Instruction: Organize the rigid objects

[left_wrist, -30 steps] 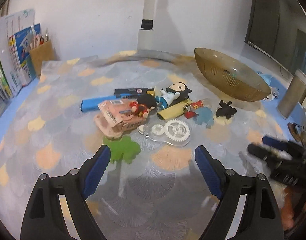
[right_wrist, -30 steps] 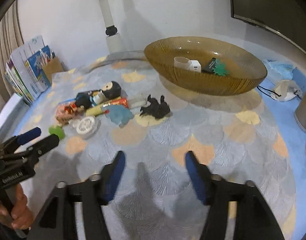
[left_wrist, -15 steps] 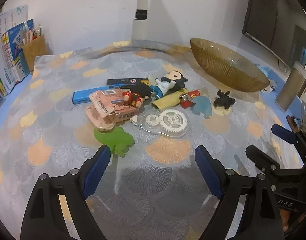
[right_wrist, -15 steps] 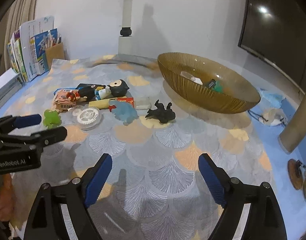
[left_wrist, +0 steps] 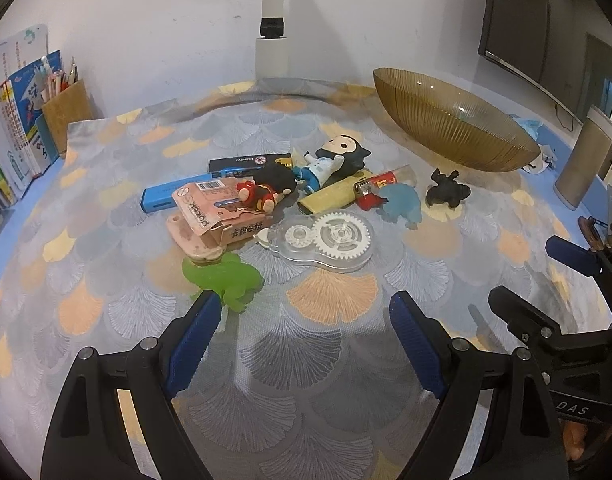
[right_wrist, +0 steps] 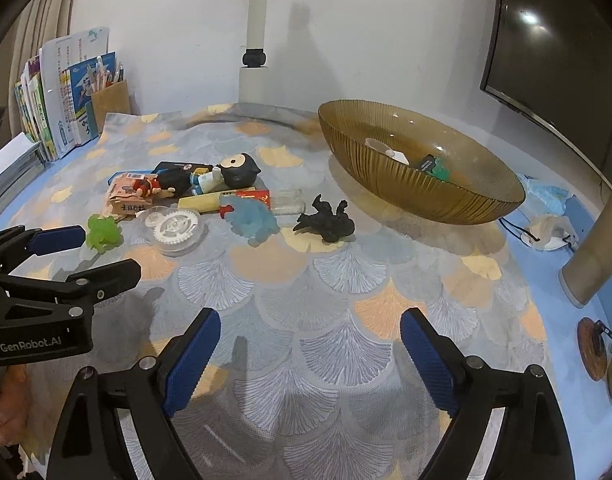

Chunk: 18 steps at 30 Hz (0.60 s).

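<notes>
A pile of small objects lies mid-table: a green toy (left_wrist: 225,276) (right_wrist: 102,233), a clear gear case (left_wrist: 326,240) (right_wrist: 173,226), a pink box (left_wrist: 213,210), a big-headed doll (left_wrist: 334,160) (right_wrist: 225,172), a red lighter (left_wrist: 372,194), a blue toy (left_wrist: 402,206) (right_wrist: 251,218) and a black figure (left_wrist: 446,192) (right_wrist: 326,220). An amber bowl (left_wrist: 450,132) (right_wrist: 386,176) at the right holds a few items. My left gripper (left_wrist: 301,320) is open, empty, just short of the green toy. My right gripper (right_wrist: 310,336) is open, empty, nearer than the black figure.
Books and a pen holder (left_wrist: 63,112) (right_wrist: 109,98) stand at the back left. A white post (left_wrist: 271,20) rises at the back. A beige cylinder (right_wrist: 594,256) and a face mask (right_wrist: 550,232) lie right of the bowl. A dark monitor (right_wrist: 558,64) hangs on the right.
The right gripper's jaws have opened wider. Both grippers have shifted, and the views have swung so the pile sits more centred before the left gripper.
</notes>
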Motion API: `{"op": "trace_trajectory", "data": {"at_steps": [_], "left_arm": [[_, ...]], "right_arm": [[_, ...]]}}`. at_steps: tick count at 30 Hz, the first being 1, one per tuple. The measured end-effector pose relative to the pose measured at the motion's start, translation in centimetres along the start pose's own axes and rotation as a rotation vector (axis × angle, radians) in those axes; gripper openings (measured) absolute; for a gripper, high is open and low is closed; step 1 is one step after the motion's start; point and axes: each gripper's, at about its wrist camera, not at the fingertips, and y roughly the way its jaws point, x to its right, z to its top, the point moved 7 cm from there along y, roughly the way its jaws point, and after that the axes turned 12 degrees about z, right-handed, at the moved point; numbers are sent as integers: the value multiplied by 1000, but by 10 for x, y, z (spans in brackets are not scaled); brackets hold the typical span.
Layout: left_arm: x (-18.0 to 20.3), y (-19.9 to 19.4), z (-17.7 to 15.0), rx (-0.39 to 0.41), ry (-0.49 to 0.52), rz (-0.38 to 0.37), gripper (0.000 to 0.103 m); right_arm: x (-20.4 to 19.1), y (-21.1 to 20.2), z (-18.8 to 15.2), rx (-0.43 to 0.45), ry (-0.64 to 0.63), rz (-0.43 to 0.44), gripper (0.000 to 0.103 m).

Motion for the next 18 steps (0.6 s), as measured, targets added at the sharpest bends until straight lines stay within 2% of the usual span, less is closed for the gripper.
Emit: {"op": "trace_trajectory", "data": {"at_steps": [18], "left_arm": [[-3, -10, 2, 47, 0, 51, 85]], "right_arm": [[-1, -1, 0, 2, -18, -24, 90]]}}
